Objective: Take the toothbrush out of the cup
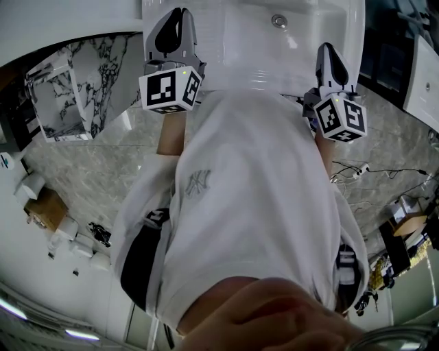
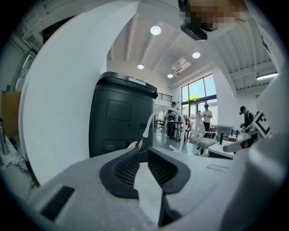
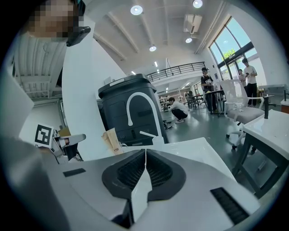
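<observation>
Left gripper: we see its grey jaws slightly apart, nothing between them.
Right gripper: jaws together, empty.
Position: both over white ceramic sink, facing curved white faucet.
Toothbrush, cup: we can't spot either.

My left claw and right claw reach side by side over the white ceramic basin before me. Behind it rises the white arched tap, with the tall dark plastic bin behind it and the brown paper bag on the tap's left.
</observation>
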A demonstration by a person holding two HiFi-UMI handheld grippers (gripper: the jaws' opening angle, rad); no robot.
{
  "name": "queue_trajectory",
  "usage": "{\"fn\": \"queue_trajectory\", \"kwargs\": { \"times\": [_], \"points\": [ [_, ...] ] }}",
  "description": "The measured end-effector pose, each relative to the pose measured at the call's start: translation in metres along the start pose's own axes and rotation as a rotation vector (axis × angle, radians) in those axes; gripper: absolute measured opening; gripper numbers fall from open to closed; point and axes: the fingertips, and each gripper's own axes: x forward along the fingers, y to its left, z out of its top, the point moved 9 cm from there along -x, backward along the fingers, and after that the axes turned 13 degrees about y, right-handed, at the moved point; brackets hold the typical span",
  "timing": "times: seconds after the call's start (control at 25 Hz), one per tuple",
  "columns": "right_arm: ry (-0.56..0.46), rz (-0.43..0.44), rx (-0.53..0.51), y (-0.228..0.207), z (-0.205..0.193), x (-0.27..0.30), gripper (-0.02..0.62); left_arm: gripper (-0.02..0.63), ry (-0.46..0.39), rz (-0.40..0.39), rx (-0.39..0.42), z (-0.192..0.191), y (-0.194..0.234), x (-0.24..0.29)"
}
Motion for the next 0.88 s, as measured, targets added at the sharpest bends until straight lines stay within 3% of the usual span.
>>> {"fn": "queue_trajectory", "kwargs": {
  "times": [0.08,0.24,0.52,0.88],
  "points": [
    [0.002,0.0,0.003,0.0,0.0,0.001,0.015,0.109,0.009,-0.009,-0.003,0.0,0.004,0.009],
    [0.005,-0.005,0.008,0.0,-0.001,0.003,0.015,0.123,0.006,-0.017,0.012,0.003,0.012,0.03],
    [0.023,-0.011,0.016,0.001,-0.004,0.009,0.015,0.23,0.049,0.013,0.048,-0.005,0.029,0.074],
    [0.041,-0.016,0.024,-0.002,-0.004,0.017,0.015,0.253,0.103,0.08,0.086,-0.014,0.029,0.128]
  ]
}}
